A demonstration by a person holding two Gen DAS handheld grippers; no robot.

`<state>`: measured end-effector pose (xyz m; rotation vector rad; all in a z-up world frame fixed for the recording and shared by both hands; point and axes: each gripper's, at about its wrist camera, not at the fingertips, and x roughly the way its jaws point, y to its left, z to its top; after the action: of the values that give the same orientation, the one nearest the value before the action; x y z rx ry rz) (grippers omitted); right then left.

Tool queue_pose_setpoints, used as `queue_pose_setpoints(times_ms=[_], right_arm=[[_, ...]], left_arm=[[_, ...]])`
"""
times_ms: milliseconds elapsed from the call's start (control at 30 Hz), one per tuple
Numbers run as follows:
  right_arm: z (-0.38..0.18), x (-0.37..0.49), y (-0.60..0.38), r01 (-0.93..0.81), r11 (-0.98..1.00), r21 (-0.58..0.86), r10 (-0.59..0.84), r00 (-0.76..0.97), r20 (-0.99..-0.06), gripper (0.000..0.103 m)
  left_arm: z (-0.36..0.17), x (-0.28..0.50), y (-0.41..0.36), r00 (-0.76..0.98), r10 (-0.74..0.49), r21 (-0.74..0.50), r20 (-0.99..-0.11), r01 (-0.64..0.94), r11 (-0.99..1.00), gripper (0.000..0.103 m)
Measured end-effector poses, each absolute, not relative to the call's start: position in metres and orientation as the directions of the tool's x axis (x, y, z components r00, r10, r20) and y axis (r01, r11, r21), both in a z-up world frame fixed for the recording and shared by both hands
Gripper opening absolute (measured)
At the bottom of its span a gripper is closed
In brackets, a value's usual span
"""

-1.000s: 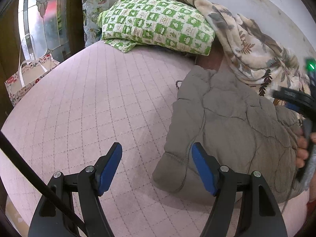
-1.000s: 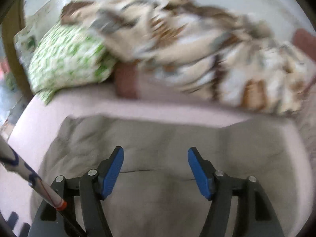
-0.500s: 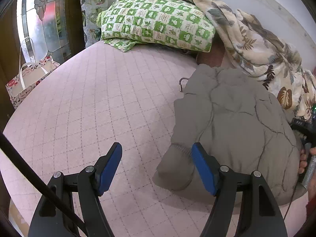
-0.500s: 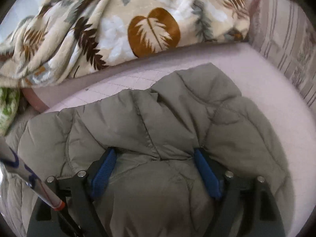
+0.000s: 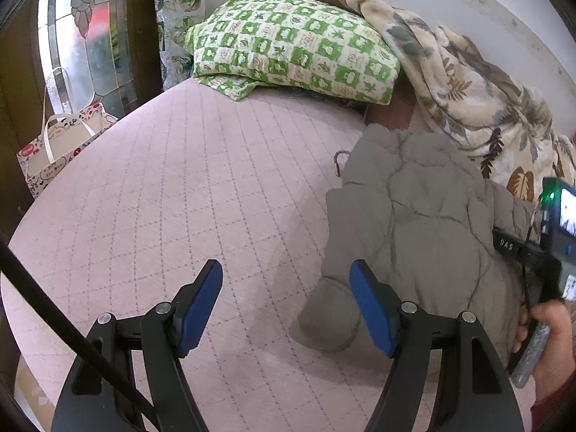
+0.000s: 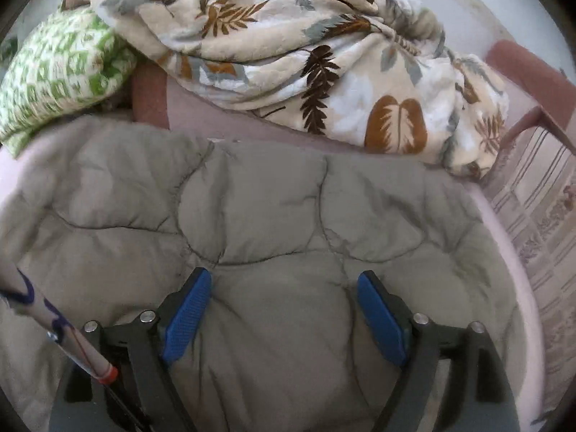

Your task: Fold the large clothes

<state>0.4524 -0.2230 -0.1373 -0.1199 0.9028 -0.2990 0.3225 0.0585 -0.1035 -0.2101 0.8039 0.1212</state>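
A puffy grey-olive jacket (image 5: 414,223) lies bunched on the pink quilted bed (image 5: 187,194), right of the middle in the left wrist view. My left gripper (image 5: 286,306) hovers open over bare bedding, its right pad beside the jacket's near cuff. The jacket (image 6: 273,223) fills the right wrist view. My right gripper (image 6: 284,316) hangs just over it with jaws opening; padded fabric lies below and between the pads, not pinched. A hand (image 5: 550,327) holds the right gripper's body (image 5: 532,252) at the right edge of the left wrist view.
A green-checked pillow (image 5: 298,54) and a leaf-print blanket (image 6: 288,54) lie along the wall behind the jacket. A metal hook (image 5: 338,165) pokes out at the jacket's far edge. A floral gift bag (image 5: 57,151) stands off the bed's left side. Striped fabric (image 6: 540,216) borders the right.
The right gripper dropped onto the jacket, its pads sank into a fold, and now they stand wider apart above smoother fabric. The left gripper has hardly moved.
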Motion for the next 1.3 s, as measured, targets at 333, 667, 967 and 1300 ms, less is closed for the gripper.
queue_pose_setpoints(times_ms=[333,667,967,1300], right_arm=[[-0.078,0.405,-0.180,0.091,0.991,-0.103,-0.137,0.674,-0.726,0.088],[-0.119,0.418,-0.156,0.091,0.990,-0.107,-0.140,0.582,-0.801,0.089],[-0.128,0.391,-0.132,0.025,0.981,-0.193,-0.170,0.590,-0.789,0.091],[-0.069,0.348,-0.194,0.091,0.981,-0.173,-0.192,0.616,-0.764,0.091]], left_arm=[[-0.105,0.321,0.078,0.669,0.035,-0.168,-0.742,-0.237,0.957,0.072],[-0.105,0.320,0.079,0.661,0.033,-0.156,-0.750,-0.226,0.962,0.072],[-0.098,0.309,0.083,0.675,0.016,-0.178,-0.738,-0.217,0.960,0.072],[-0.087,0.301,0.087,0.706,-0.017,-0.220,-0.708,-0.197,0.956,0.072]])
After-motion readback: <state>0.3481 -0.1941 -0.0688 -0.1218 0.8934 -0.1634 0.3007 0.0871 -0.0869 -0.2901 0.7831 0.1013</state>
